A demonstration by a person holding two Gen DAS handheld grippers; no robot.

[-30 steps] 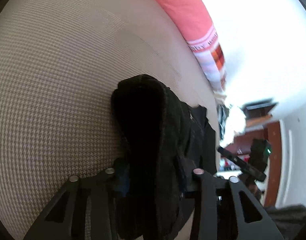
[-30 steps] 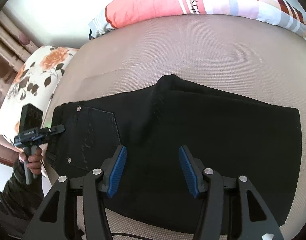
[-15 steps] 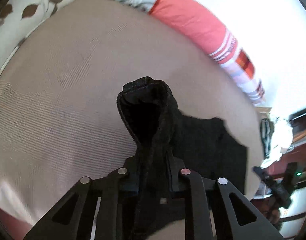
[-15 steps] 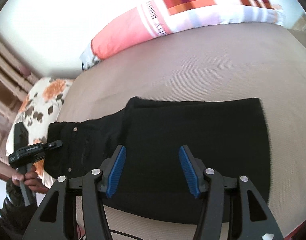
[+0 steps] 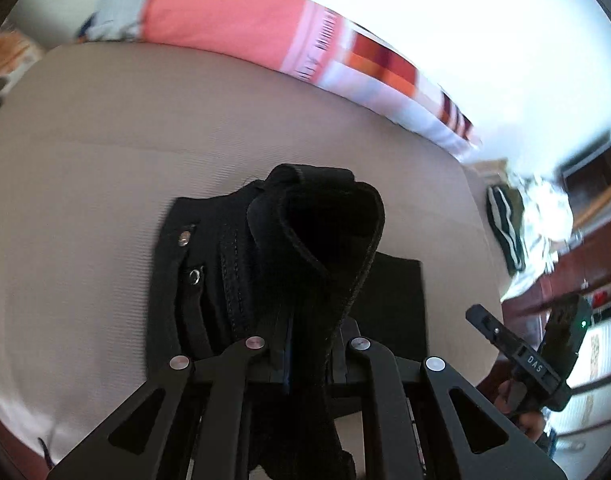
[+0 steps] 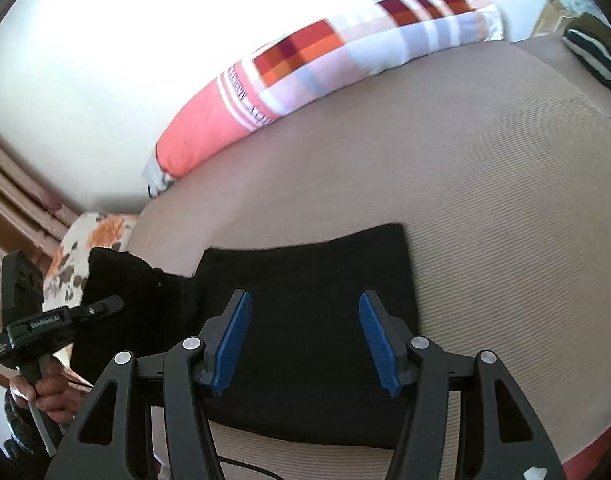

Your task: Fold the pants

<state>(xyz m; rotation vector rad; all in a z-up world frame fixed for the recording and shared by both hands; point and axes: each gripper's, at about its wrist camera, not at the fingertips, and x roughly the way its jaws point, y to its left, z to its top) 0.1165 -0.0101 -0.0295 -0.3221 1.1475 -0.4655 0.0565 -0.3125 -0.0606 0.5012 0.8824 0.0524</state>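
Note:
The black pants (image 6: 305,280) lie folded on the beige bed (image 6: 485,200). My left gripper (image 5: 305,356) is shut on the waistband end of the pants (image 5: 325,224) and holds it lifted in a bunched loop above the rest of the garment. The left gripper also shows at the left of the right wrist view (image 6: 105,306), with the raised fabric beside it. My right gripper (image 6: 303,340) is open and empty, hovering over the flat folded part. The right gripper shows at the right of the left wrist view (image 5: 477,316).
A long pink, white and orange striped pillow (image 6: 305,68) lies along the far edge of the bed. A floral pillow (image 6: 85,240) sits at the left end. A dark striped cloth (image 6: 593,52) lies at the far right corner. Furniture (image 5: 585,220) stands beyond the bed.
My left gripper has lifted the waistband end and swung it over toward the folded part. The right gripper has drawn back a little and stays open.

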